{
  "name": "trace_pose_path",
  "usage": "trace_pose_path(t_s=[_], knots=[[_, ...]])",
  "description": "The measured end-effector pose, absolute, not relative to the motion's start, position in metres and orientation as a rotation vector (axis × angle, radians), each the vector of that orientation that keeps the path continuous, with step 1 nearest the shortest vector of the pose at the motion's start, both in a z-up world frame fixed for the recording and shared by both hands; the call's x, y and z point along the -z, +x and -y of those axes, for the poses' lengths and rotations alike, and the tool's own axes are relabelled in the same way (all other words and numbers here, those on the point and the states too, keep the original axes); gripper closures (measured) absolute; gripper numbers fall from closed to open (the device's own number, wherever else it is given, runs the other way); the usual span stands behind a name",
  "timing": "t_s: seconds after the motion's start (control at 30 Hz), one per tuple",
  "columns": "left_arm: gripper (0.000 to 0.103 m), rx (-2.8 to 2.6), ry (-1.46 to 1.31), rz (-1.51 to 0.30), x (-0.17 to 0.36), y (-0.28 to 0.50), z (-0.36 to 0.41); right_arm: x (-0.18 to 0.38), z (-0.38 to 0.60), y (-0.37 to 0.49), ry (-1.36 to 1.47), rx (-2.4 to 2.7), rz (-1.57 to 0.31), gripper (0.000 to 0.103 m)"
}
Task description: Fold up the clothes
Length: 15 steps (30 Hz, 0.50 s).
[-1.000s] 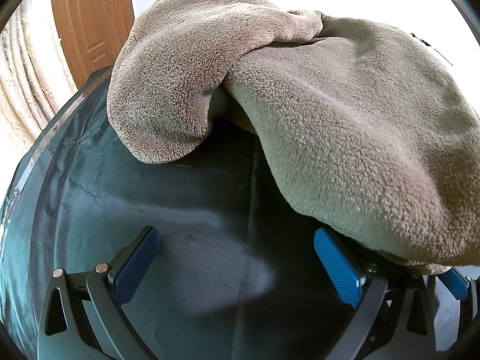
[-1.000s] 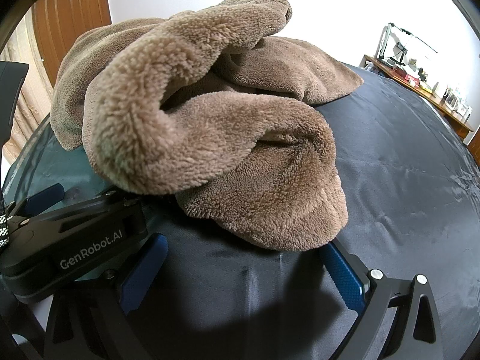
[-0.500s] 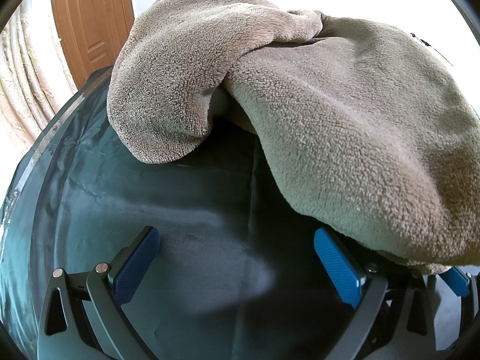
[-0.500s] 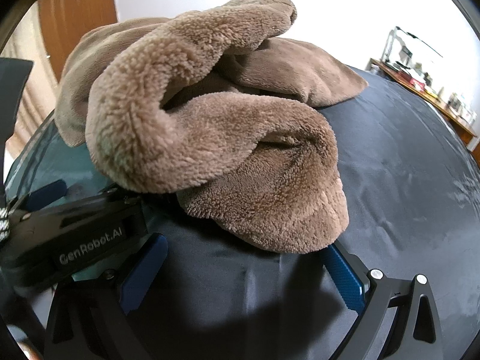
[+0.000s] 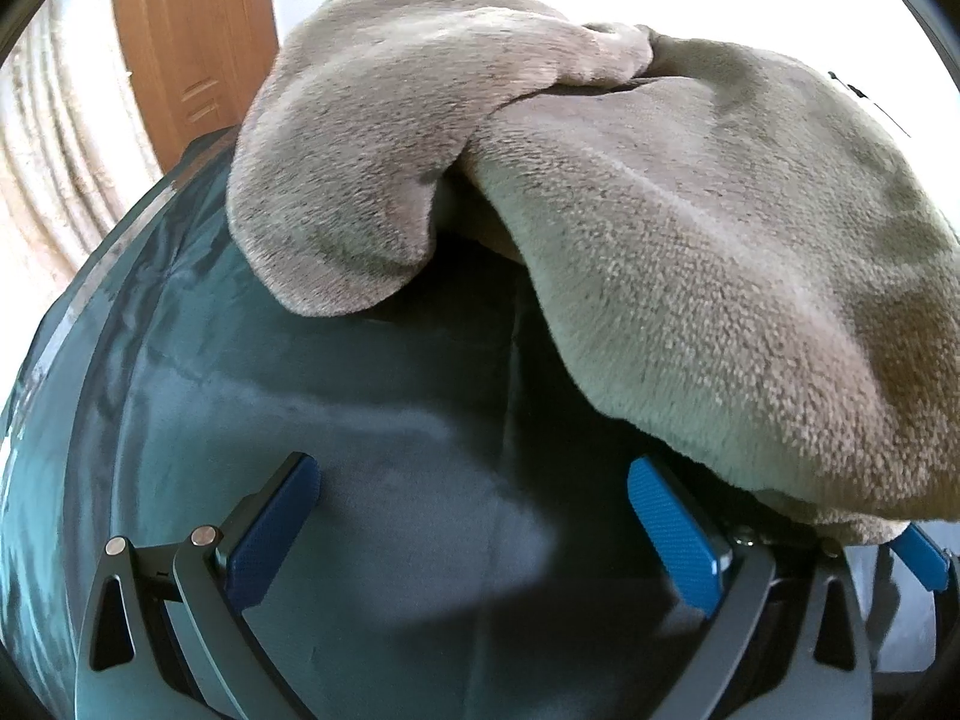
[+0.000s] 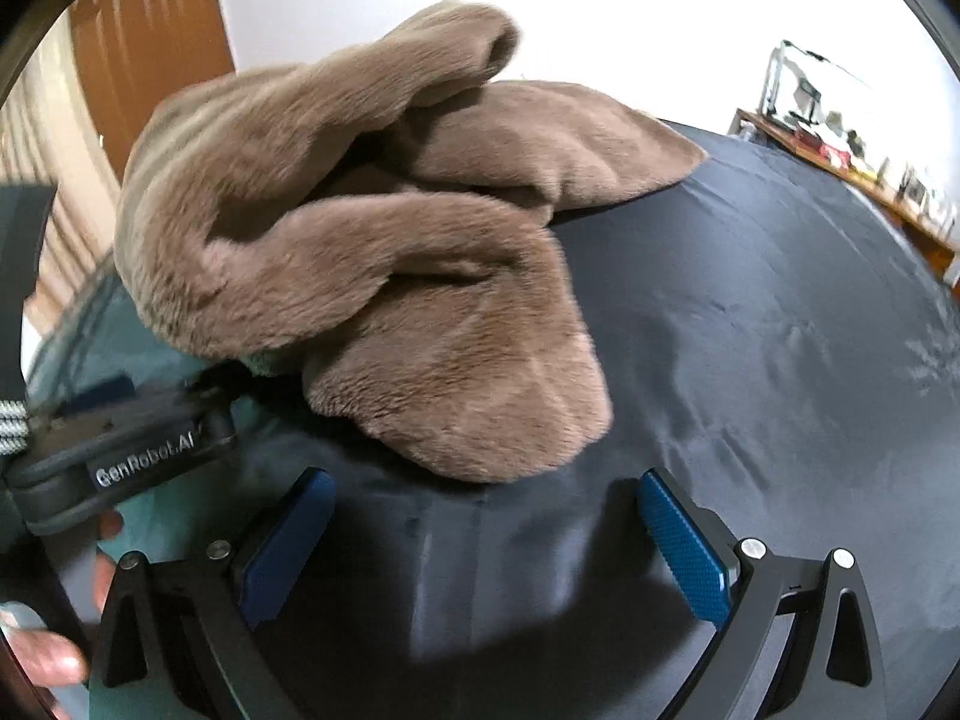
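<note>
A: Left wrist view: your left claw (image 5: 474, 531) is spread wide with nothing between its blue pads (image 5: 675, 543), hanging low over the dark cloth-covered bench (image 5: 372, 450).

B: And the garment?

A: The brown fleece garment (image 5: 690, 252) lies in a rumpled heap on the bench just ahead of you. One rounded flap droops to the left, and a bigger fold hangs over your right-hand finger.

B: What about the other side?

A: In the right wrist view your right claw (image 6: 486, 546) is also spread and pinching nothing. The fleece (image 6: 420, 276) sits just beyond its tips, with a lobe reaching down close to the gap between the fingers. This frame is blurred.

B: Anything else near you?

A: The black body of the left device (image 6: 120, 450) shows at the left of that view, its front end tucked under the fleece edge. A wooden door (image 5: 192, 42) stands behind the bench, and a cluttered shelf (image 6: 852, 144) lies far right.
</note>
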<state>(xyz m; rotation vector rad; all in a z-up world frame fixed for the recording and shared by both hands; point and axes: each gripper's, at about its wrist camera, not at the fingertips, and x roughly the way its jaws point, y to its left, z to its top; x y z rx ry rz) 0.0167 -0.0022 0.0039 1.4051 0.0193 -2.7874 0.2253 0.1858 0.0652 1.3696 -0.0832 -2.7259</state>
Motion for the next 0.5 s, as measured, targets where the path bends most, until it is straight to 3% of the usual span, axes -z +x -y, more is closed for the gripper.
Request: trace_pose_path(t_s=[0.27,0.5], knots=[[0.000,2.890,1.131,0.048,-0.038,0.048,-0.008,-0.069,-0.221,0.232,1.260,2.756,0.407,0.001],[0.000,2.907,1.040,0.065,-0.070,0.087,0.005,-0.070,-0.238,0.233,1.209,2.783,0.499,0.001]])
